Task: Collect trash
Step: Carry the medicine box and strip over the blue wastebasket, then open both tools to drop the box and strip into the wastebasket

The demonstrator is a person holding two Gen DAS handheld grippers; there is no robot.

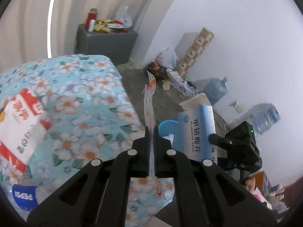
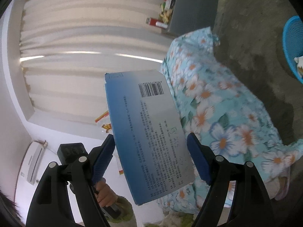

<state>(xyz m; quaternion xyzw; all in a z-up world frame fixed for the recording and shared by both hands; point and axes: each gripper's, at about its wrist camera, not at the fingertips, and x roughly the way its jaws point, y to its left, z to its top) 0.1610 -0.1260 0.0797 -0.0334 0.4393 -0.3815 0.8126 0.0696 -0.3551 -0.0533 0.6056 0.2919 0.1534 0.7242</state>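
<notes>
Floral tablecloth [image 1: 79, 102] spread across table, white snack bag [image 1: 20, 124] on it. Blue basket [image 2: 293, 47] on concrete floor beyond. Right gripper [image 2: 151, 157] wide, pads clamping blue medicine box [image 2: 149, 130]. Left gripper [image 1: 151, 147] closed flat on thin plastic wrapper [image 1: 150, 102], upright above table edge.

Pale pleated curtains [image 1: 34, 19] cover the window, and one thin bright strip of daylight [image 1: 50, 19] shows between their folds. Beside the curtains a grey cabinet [image 1: 108, 41] stands on the rough grey concrete floor [image 1: 136, 87]. A bed with a blue floral sheet [image 1: 81, 94] lies just in front of the cabinet. From the cabinet a plain white wall [image 1: 236, 37] runs on, with two blue water jugs [image 1: 217, 90] lying at its foot. A white air conditioner [image 2: 34, 162] hangs near the curtains.
</notes>
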